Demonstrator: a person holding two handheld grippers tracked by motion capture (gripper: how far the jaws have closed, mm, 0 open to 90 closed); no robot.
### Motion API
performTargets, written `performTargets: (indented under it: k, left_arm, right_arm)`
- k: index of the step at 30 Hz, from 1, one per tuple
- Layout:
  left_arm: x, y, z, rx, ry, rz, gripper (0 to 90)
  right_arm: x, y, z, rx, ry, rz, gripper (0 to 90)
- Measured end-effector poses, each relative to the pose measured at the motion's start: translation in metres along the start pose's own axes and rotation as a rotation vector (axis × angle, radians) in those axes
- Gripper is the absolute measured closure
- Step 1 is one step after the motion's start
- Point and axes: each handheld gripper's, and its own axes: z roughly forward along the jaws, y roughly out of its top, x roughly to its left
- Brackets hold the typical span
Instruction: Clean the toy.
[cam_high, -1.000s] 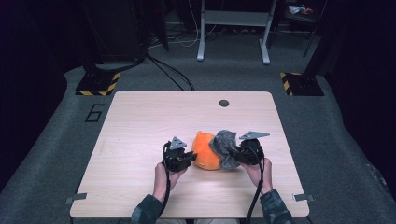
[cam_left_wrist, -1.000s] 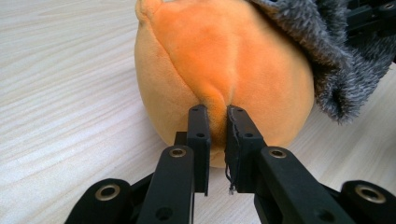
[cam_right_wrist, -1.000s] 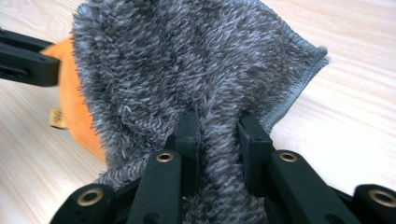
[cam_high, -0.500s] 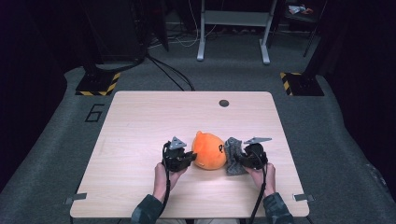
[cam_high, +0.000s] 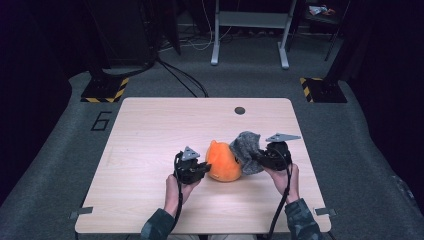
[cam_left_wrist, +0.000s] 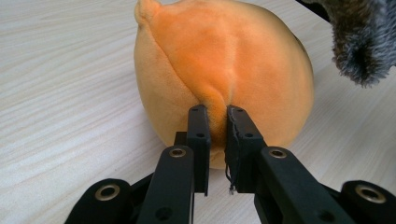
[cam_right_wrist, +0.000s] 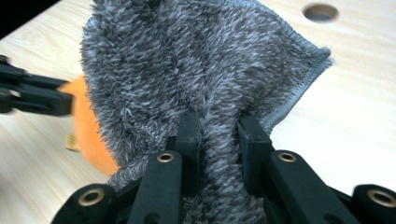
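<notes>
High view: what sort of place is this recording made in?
Probably a lab or recording studio, not a home. A bare wooden table stands on grey carpet marked with a 6, with hazard-striped stand bases, loose cables and dark surroundings.

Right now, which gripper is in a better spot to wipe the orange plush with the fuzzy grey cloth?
The right gripper: its jaws are already shut on the grey cloth, held beside the orange plush toy. The left gripper is busy pinching the toy steady.

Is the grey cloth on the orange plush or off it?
Off: the grey cloth hangs bunched in the right claw, beside the orange plush.
</notes>
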Motion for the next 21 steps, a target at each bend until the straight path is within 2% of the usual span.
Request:
performTargets:
  k: [1, 4, 5, 6, 8, 9, 11, 12, 16, 18, 21]
  left_arm:
    - [0.000, 0.000, 0.000, 0.001, 0.000, 0.003, 80.7]
    - [-0.001, 0.001, 0.000, -0.006, -0.005, 0.002, 80.7]
    - [-0.001, 0.001, 0.000, -0.007, -0.006, 0.002, 80.7]
    - [-0.001, 0.001, 0.000, -0.009, -0.006, -0.001, 80.7]
    - [-0.001, 0.002, 0.000, -0.008, -0.008, 0.005, 80.7]
    - [-0.002, 0.002, 0.000, -0.008, -0.008, 0.006, 80.7]
    - [-0.003, 0.003, 0.000, -0.009, -0.009, 0.010, 80.7]
    - [-0.003, 0.004, 0.000, -0.011, -0.008, 0.015, 80.7]
    - [-0.005, 0.005, 0.001, -0.014, -0.031, 0.023, 80.7]
    - [-0.006, 0.005, 0.001, -0.005, -0.031, 0.031, 80.8]
    - [-0.006, 0.004, 0.001, -0.001, -0.033, 0.029, 80.8]
  right_arm:
    - [0.008, 0.008, 0.003, 0.001, 0.011, -0.030, 73.7]
    - [0.015, 0.015, 0.007, 0.008, 0.018, -0.053, 73.7]
    - [0.024, 0.023, 0.014, 0.013, 0.027, -0.076, 73.6]
    - [0.028, 0.026, 0.017, 0.015, 0.034, -0.088, 73.6]
    - [0.031, 0.028, 0.020, 0.019, 0.039, -0.087, 73.6]
    - [0.040, 0.033, 0.026, 0.023, 0.046, -0.108, 73.5]
    - [0.042, 0.035, 0.029, 0.024, 0.047, -0.116, 73.5]
    - [0.048, 0.039, 0.035, 0.028, 0.053, -0.128, 73.4]
    - [0.055, 0.042, 0.042, 0.036, 0.048, -0.148, 73.3]
    - [0.061, 0.042, 0.051, 0.055, 0.024, -0.188, 73.0]
    - [0.060, 0.039, 0.052, 0.055, 0.026, -0.187, 73.1]
